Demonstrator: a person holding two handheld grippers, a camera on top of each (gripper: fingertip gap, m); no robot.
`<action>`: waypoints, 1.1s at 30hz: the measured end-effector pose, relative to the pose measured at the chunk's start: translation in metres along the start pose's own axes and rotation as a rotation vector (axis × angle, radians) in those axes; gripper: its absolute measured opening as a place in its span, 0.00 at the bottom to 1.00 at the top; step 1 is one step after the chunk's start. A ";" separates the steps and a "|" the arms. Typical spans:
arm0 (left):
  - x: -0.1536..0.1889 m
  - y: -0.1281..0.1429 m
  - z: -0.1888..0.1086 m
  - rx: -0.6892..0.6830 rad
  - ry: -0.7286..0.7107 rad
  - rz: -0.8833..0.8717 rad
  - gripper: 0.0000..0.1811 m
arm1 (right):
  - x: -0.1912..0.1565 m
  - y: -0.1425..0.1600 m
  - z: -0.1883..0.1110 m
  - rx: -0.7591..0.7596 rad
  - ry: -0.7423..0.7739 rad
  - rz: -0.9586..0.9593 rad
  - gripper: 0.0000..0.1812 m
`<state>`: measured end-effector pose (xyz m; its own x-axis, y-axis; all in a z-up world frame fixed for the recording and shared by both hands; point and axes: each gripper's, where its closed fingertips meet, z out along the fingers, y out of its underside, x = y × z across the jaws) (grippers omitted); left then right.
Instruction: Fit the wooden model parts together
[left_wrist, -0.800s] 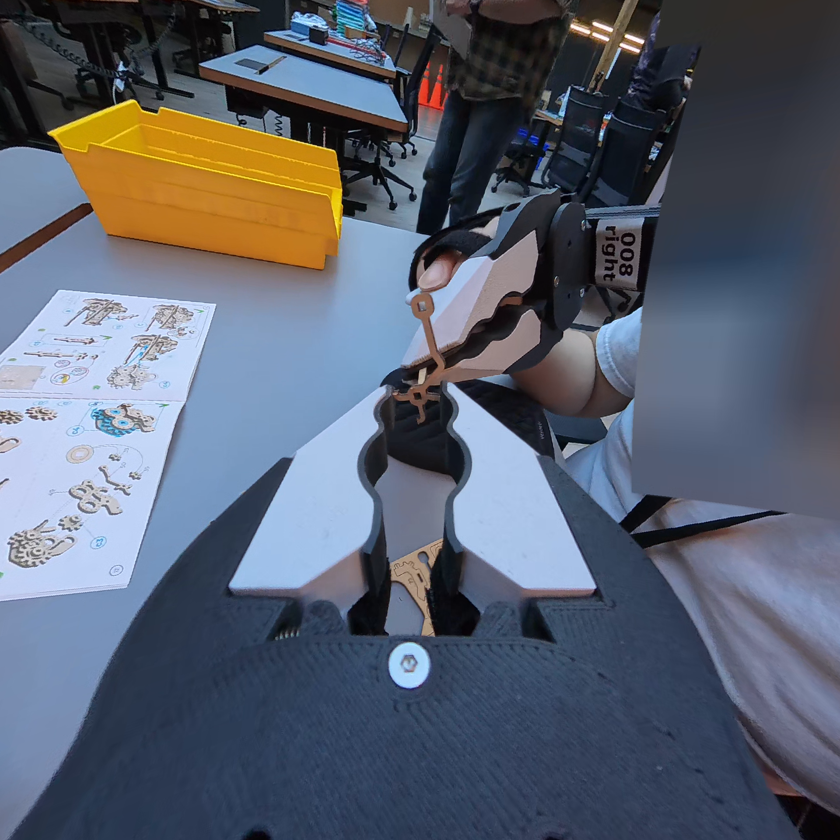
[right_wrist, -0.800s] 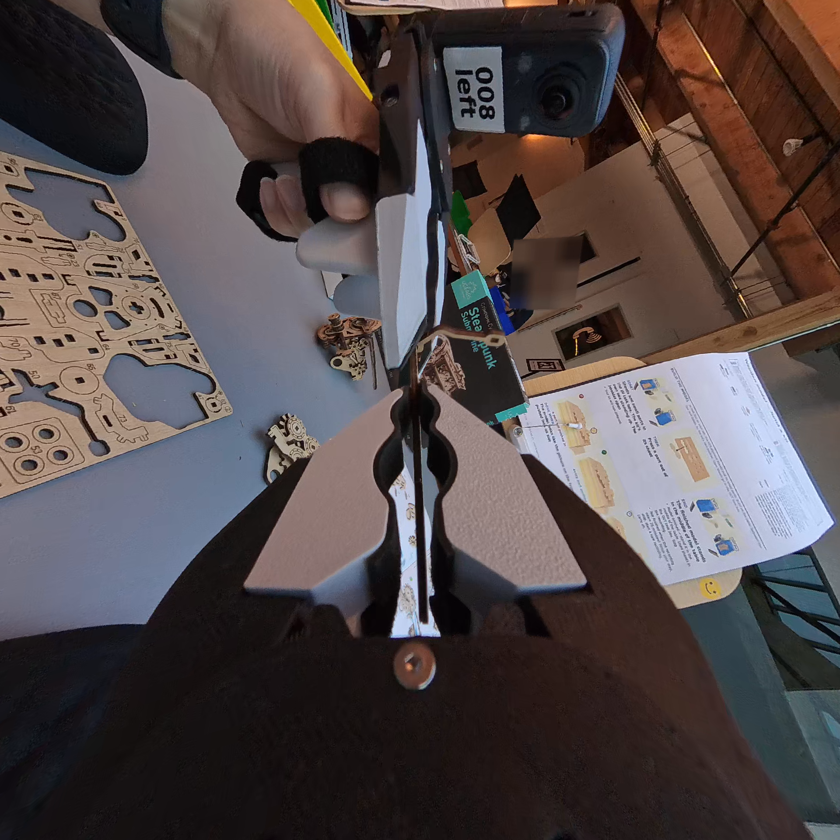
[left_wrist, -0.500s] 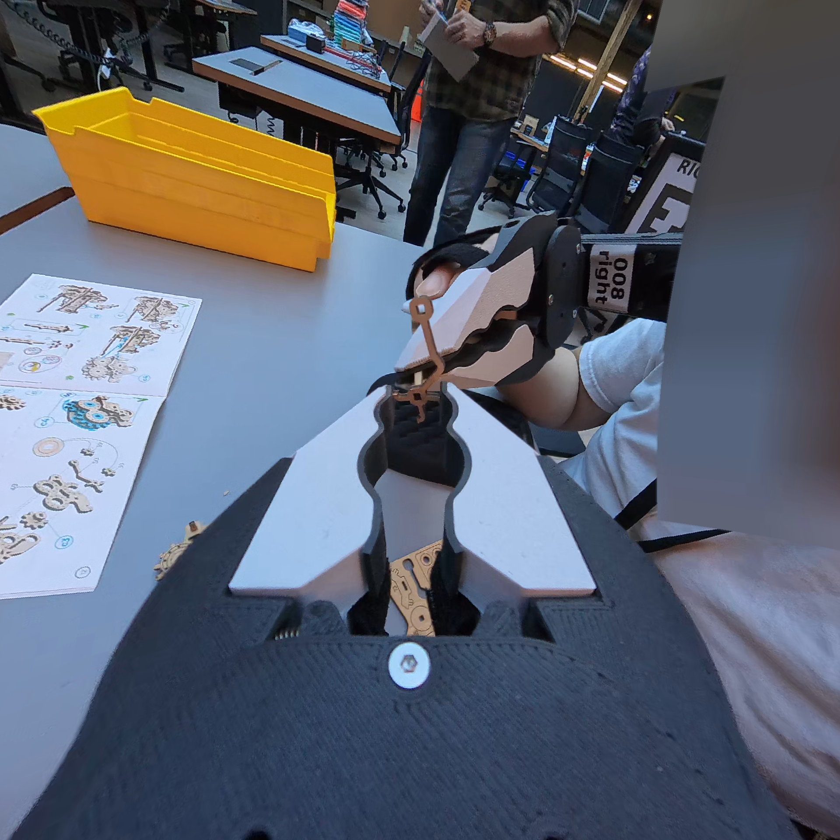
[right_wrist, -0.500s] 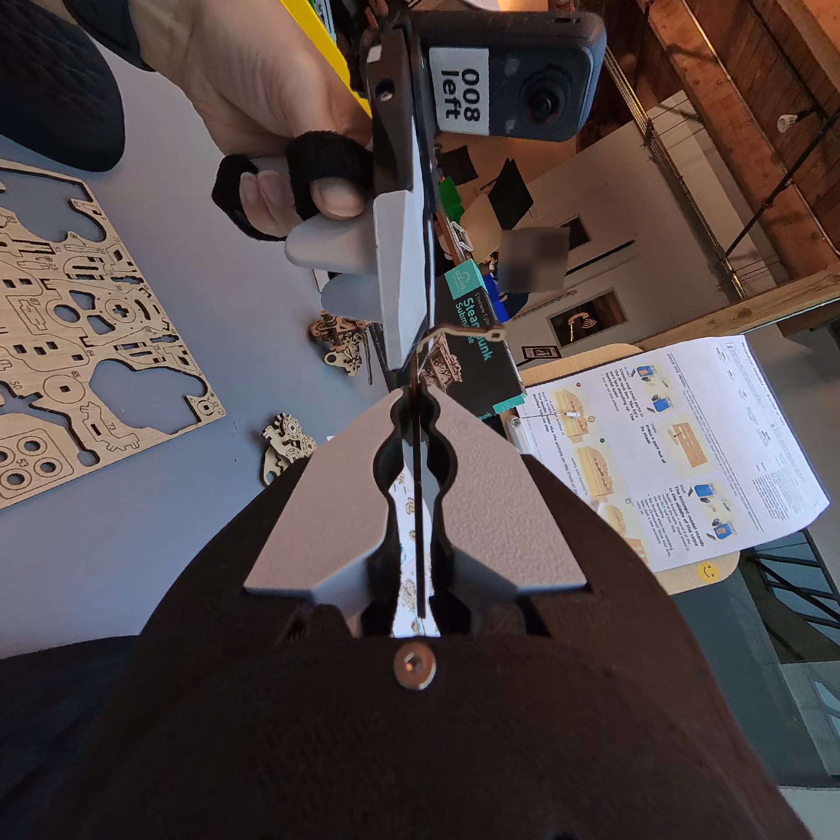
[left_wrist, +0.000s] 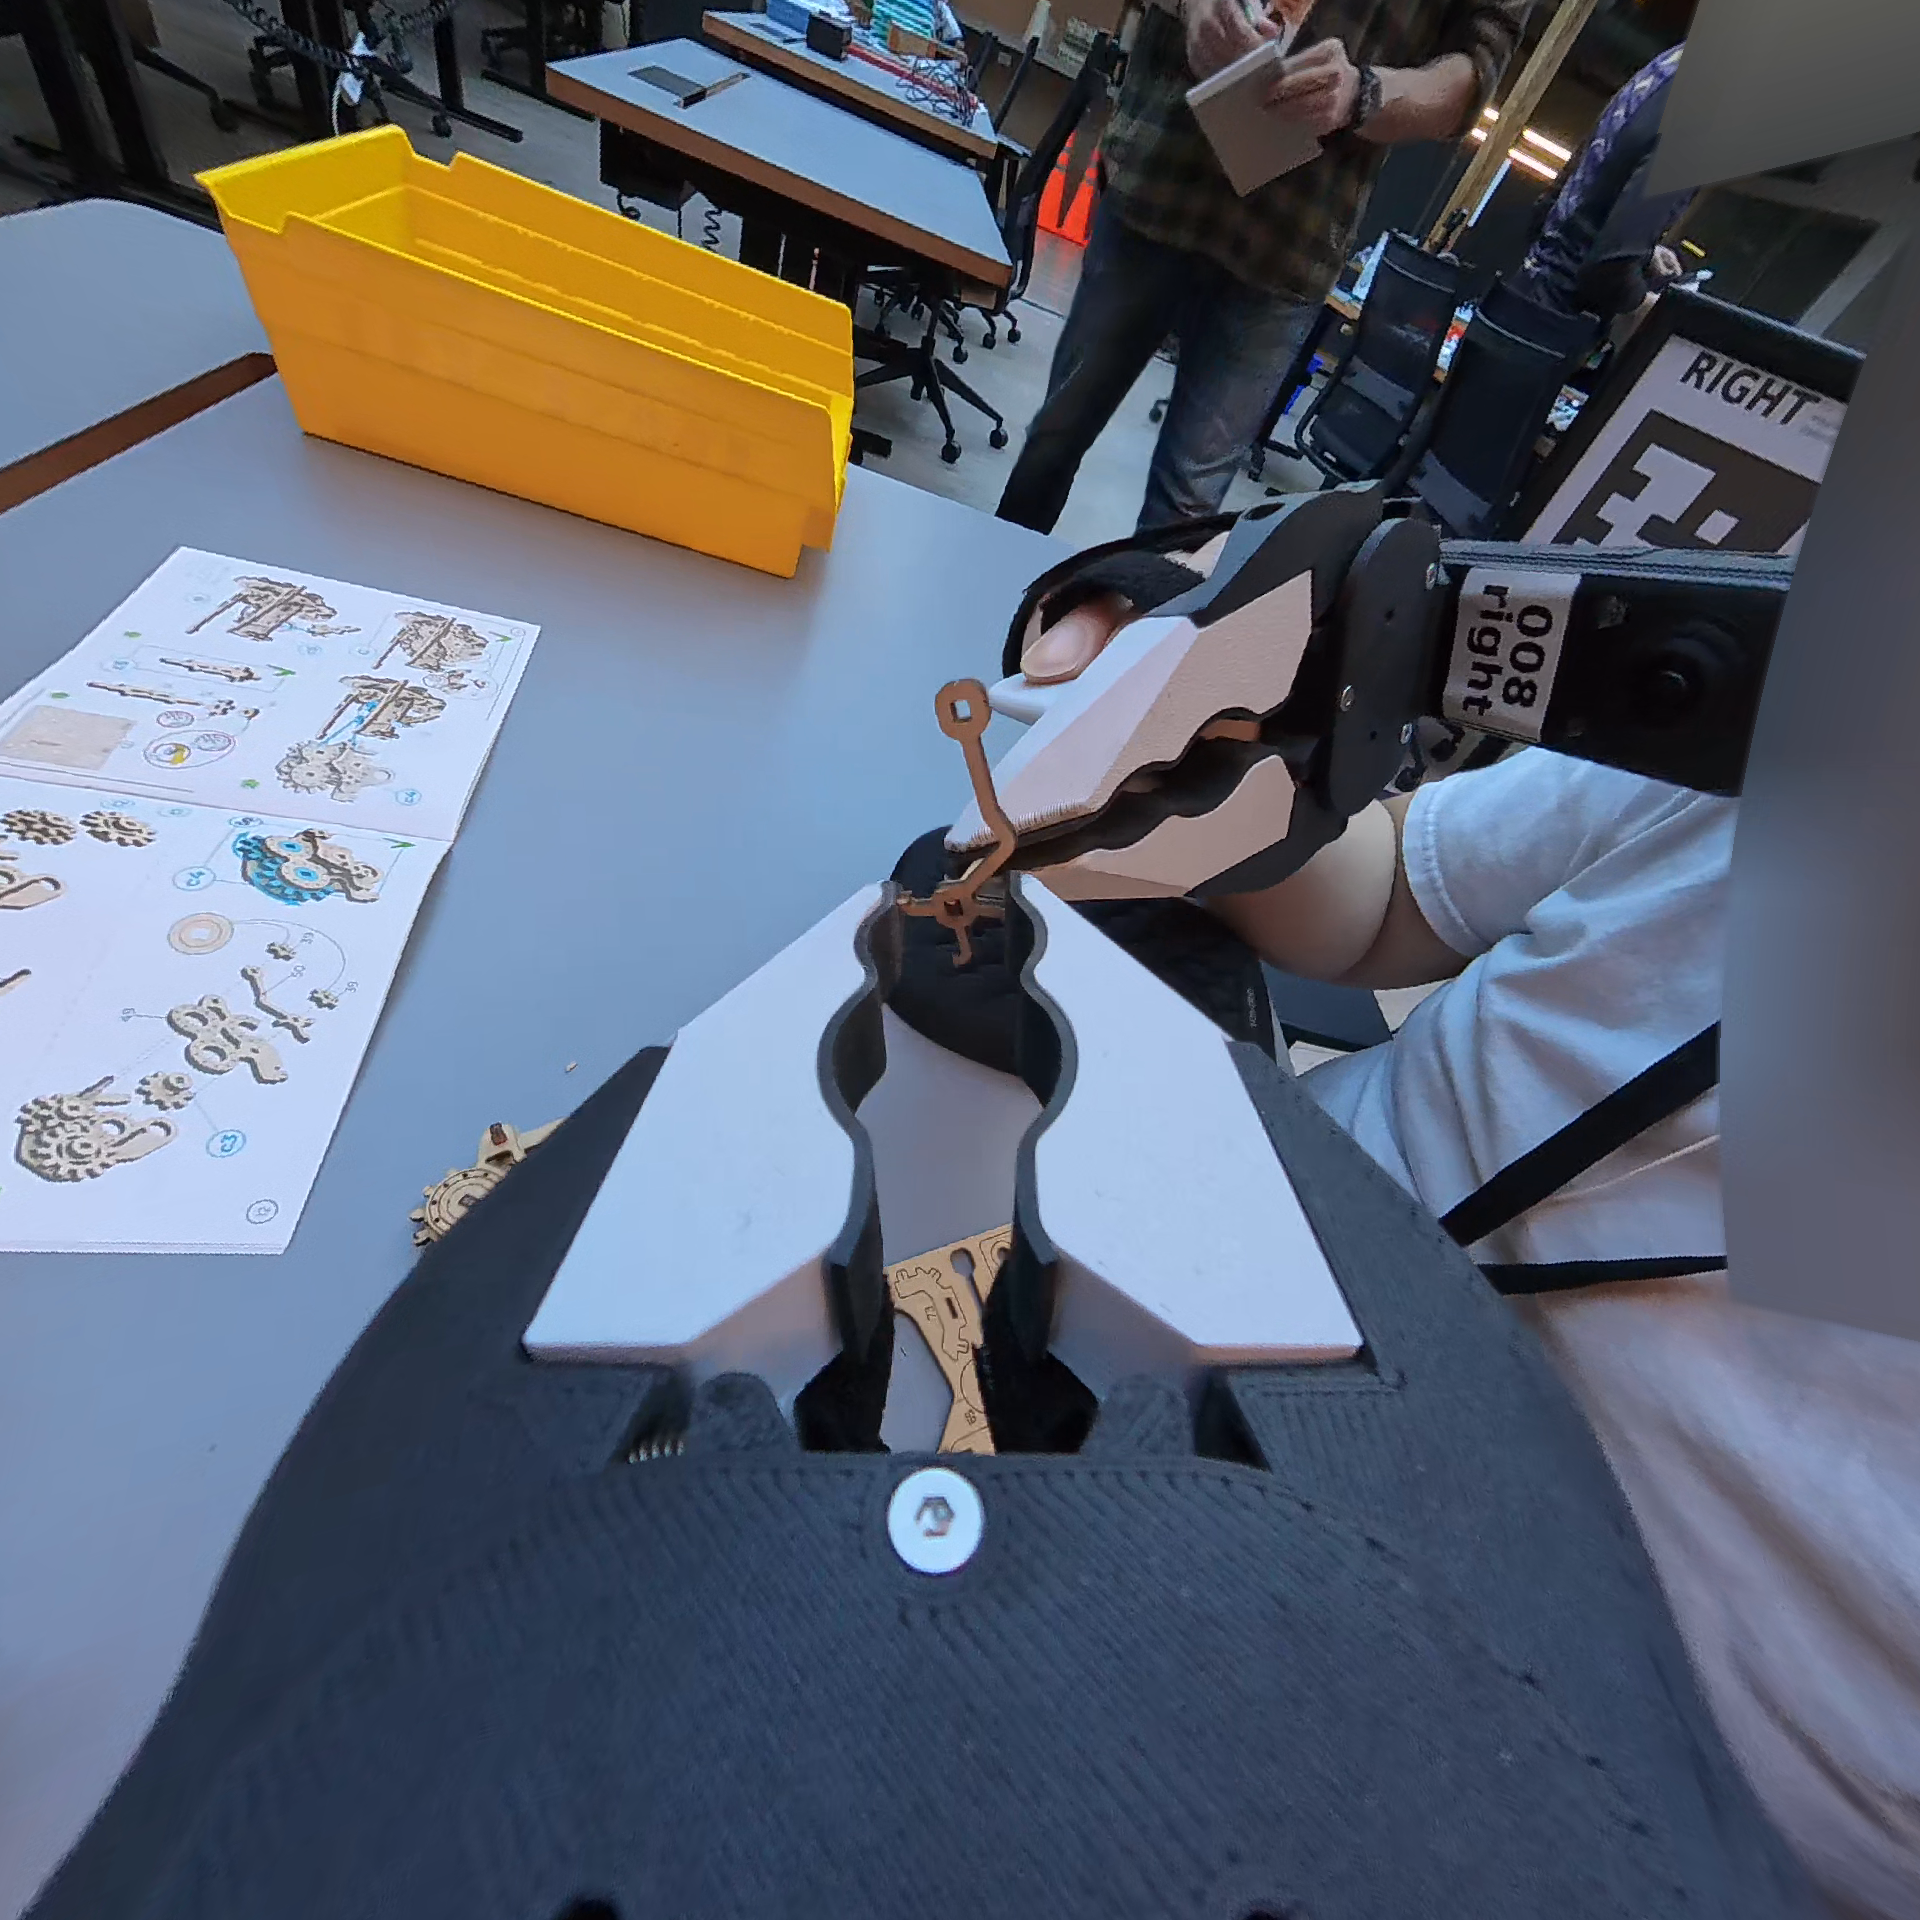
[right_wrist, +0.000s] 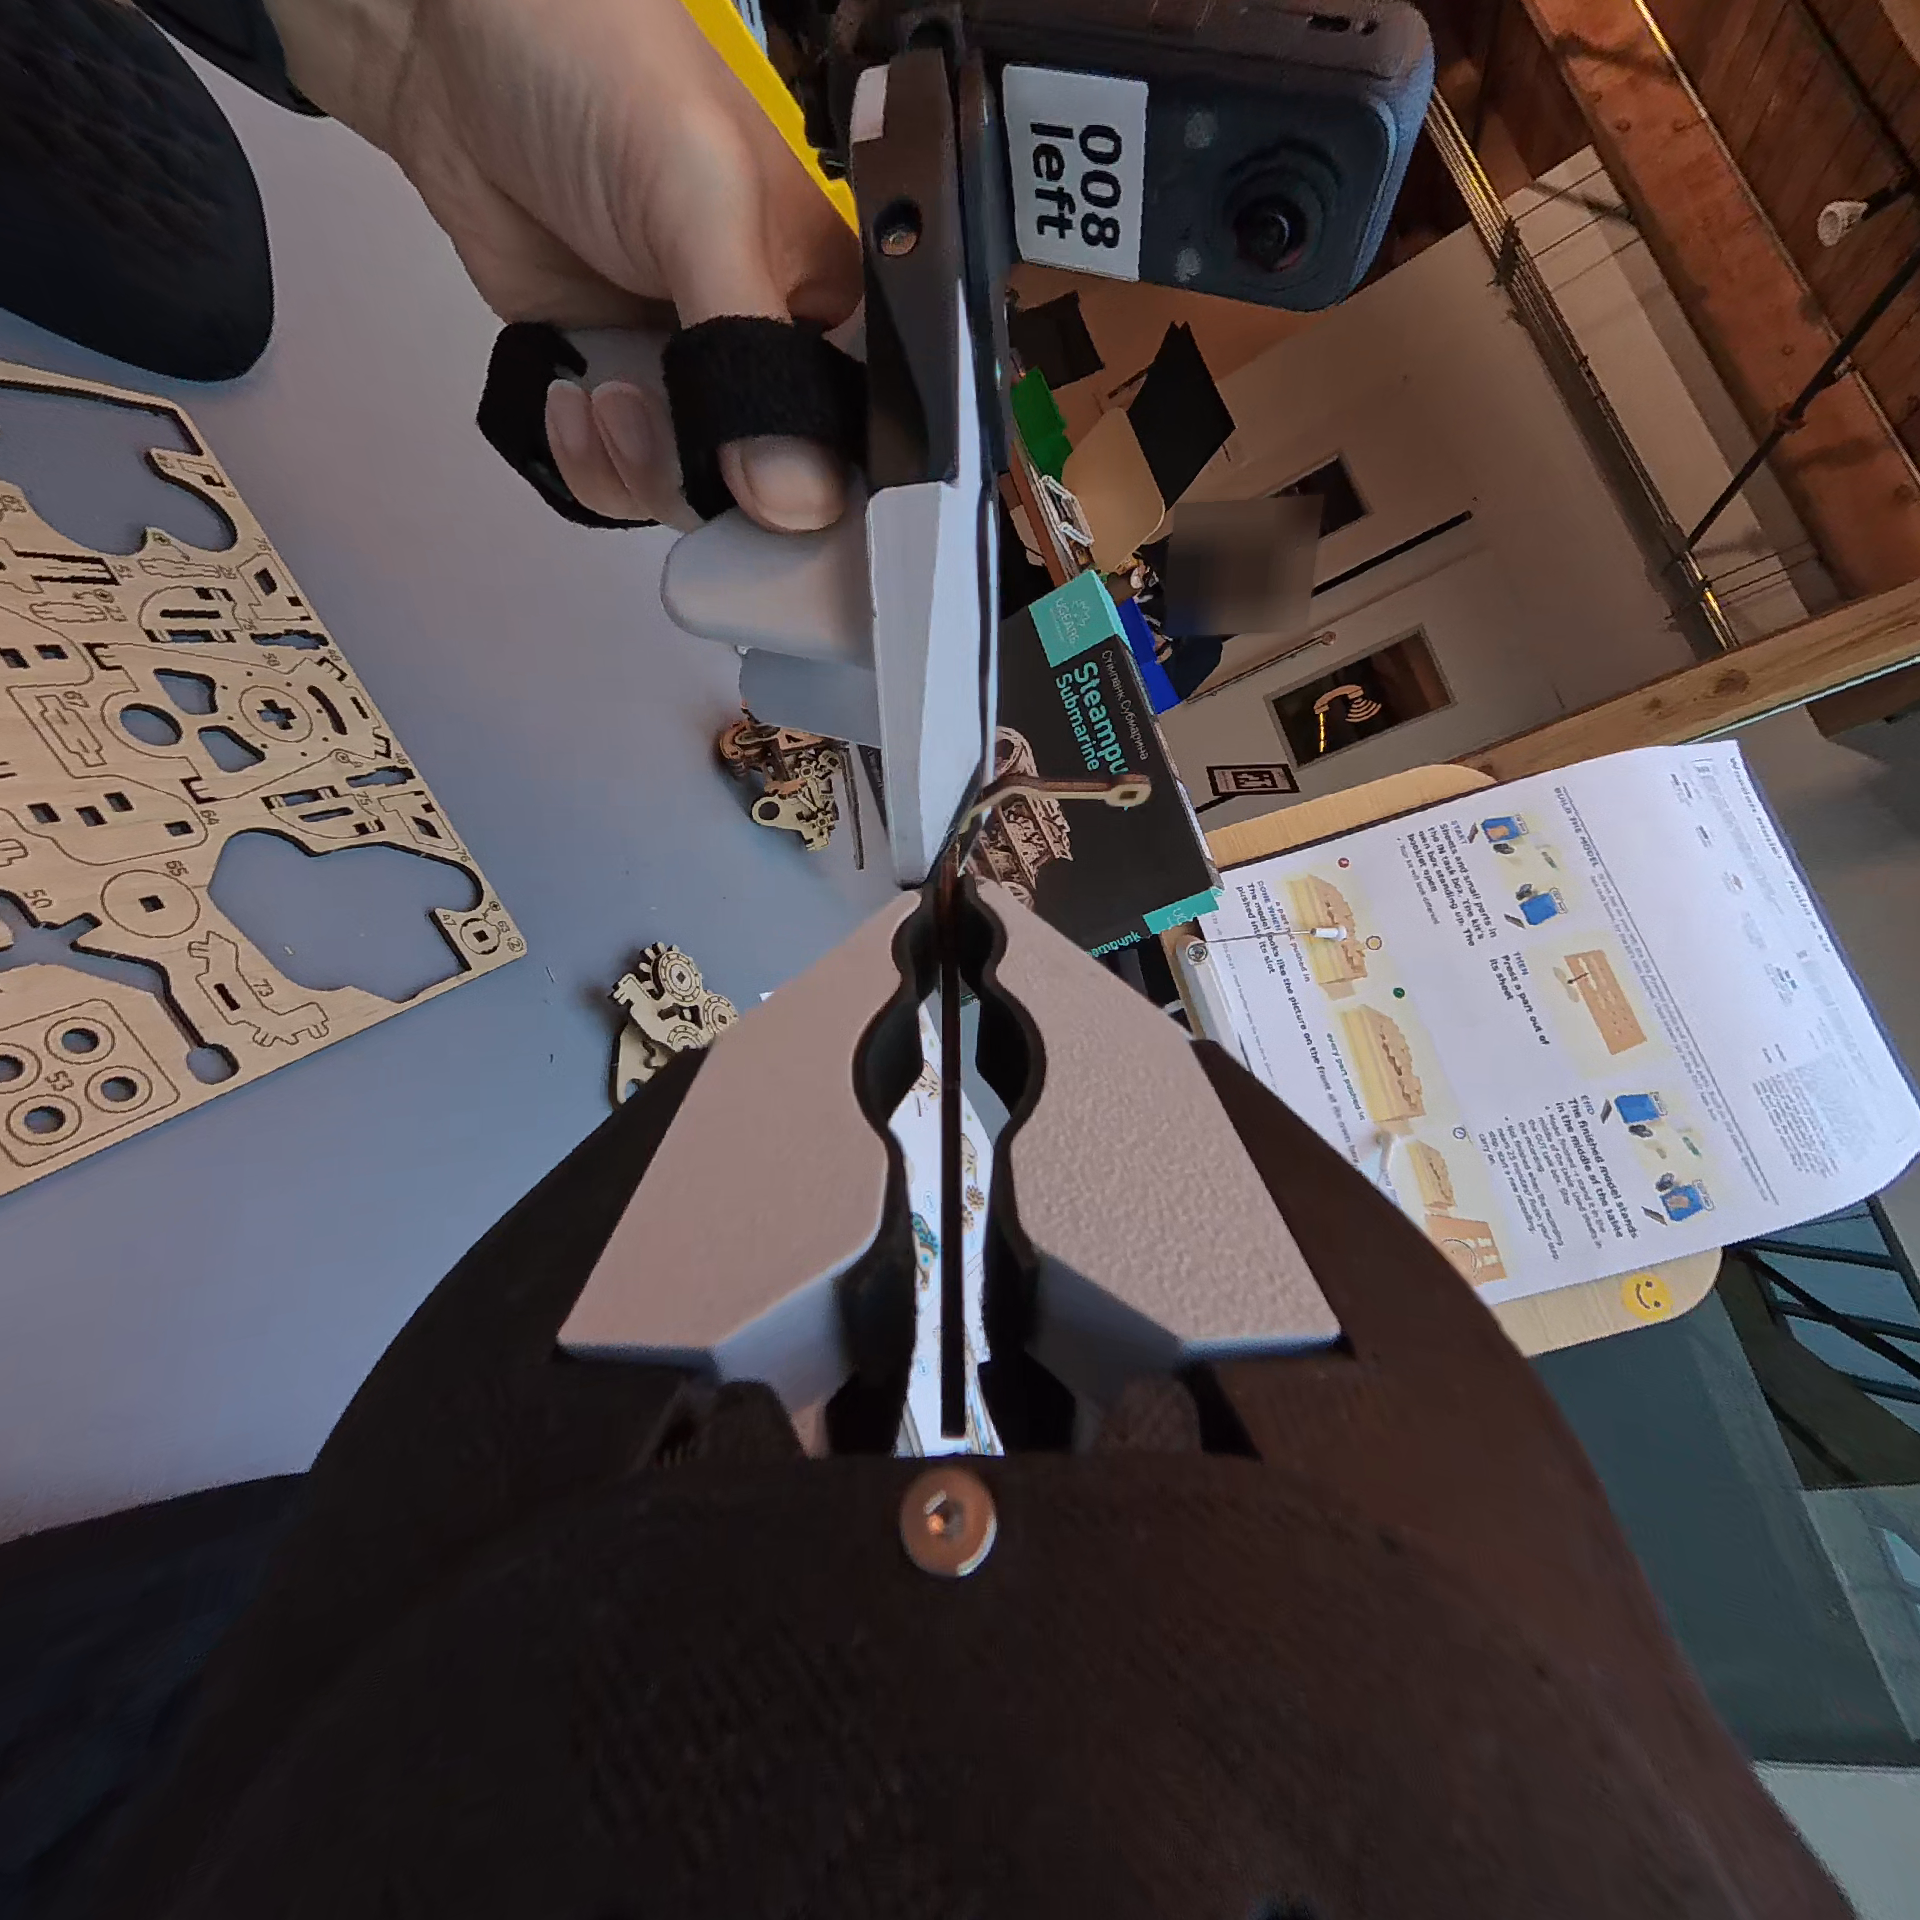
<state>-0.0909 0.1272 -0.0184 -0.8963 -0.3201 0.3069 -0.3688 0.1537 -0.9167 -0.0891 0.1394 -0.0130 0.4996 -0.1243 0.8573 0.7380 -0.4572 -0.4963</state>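
Pinching a thin wooden rod (left_wrist: 977, 774) between both tips: left gripper (left_wrist: 951, 909) clamps its cross end, right gripper (right_wrist: 948, 914) clamps mid-shaft. Ring end points up. Held in air off the table (left_wrist: 644, 727) edge.

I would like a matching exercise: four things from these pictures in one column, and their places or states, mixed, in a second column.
1. yellow bin
2. thin wooden part
3. punched wooden sheet
4. instruction sheet

A. lying flat, many holes cut out
B. held in the right hand-held gripper
C. at the table's far edge
D. paper with printed drawings

Pairs: 1-C, 2-B, 3-A, 4-D
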 end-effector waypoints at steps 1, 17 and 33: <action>0.000 0.001 0.000 -0.005 0.000 0.003 0.09 | -0.001 0.000 0.000 0.007 -0.008 0.014 0.01; 0.015 0.000 0.002 -0.007 0.081 0.002 0.09 | -0.001 -0.008 -0.007 0.092 -0.037 0.033 0.01; -0.026 0.029 -0.036 -0.135 -0.009 -0.159 0.10 | -0.048 0.200 -0.013 -0.605 -0.383 0.465 0.06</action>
<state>-0.0873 0.1732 -0.0439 -0.8222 -0.3582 0.4424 -0.5357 0.2243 -0.8141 0.0288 0.0429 -0.1516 0.8913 -0.1593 0.4246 0.1050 -0.8385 -0.5348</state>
